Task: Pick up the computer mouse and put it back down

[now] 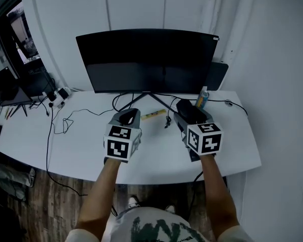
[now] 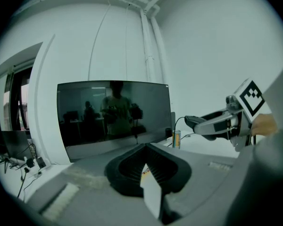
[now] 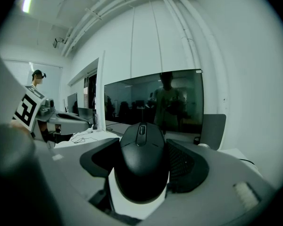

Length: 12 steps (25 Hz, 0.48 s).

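Computer mouse [image 3: 142,166]: black, wheel forward, clamped by its sides in the right gripper [image 3: 144,144]. It is apparently held clear of the desk [image 1: 76,145], mid-lift. Left gripper [image 2: 145,149]: jaws together, empty, not needed for a one-handed lift, level alongside before the monitor [image 1: 146,59].

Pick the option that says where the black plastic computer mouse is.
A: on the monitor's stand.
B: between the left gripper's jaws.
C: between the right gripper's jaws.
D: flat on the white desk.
C: the black plastic computer mouse is clamped in the right gripper; the left gripper is shut and empty.
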### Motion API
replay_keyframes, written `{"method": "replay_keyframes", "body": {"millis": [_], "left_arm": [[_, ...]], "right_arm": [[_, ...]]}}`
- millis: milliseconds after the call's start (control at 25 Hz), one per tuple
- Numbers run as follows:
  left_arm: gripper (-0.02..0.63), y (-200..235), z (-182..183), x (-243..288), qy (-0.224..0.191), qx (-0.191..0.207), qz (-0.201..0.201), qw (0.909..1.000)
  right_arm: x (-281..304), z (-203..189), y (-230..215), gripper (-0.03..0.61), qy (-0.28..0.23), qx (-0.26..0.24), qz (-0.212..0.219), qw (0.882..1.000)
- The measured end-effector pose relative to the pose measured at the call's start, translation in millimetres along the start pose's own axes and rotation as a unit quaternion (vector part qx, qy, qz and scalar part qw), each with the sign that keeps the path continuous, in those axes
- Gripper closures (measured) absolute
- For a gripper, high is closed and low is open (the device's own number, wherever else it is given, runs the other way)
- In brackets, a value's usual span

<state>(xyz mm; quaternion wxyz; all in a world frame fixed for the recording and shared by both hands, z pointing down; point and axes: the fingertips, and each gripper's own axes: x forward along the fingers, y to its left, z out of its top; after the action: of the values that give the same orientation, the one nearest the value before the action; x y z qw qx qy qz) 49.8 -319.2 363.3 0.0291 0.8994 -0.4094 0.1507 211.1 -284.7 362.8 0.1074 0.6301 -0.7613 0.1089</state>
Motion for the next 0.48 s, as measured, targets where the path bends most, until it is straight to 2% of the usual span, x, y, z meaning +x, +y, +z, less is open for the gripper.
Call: {"method": "replay_keyframes", "body": {"millis": [480], "left_arm": [[0.611,-18,-12,-1,0.018,-0.001,0.003,0.9998]], "right_arm": [[4,-35,-7,0.268,0.027,0.008,0.016,0.999]]}}
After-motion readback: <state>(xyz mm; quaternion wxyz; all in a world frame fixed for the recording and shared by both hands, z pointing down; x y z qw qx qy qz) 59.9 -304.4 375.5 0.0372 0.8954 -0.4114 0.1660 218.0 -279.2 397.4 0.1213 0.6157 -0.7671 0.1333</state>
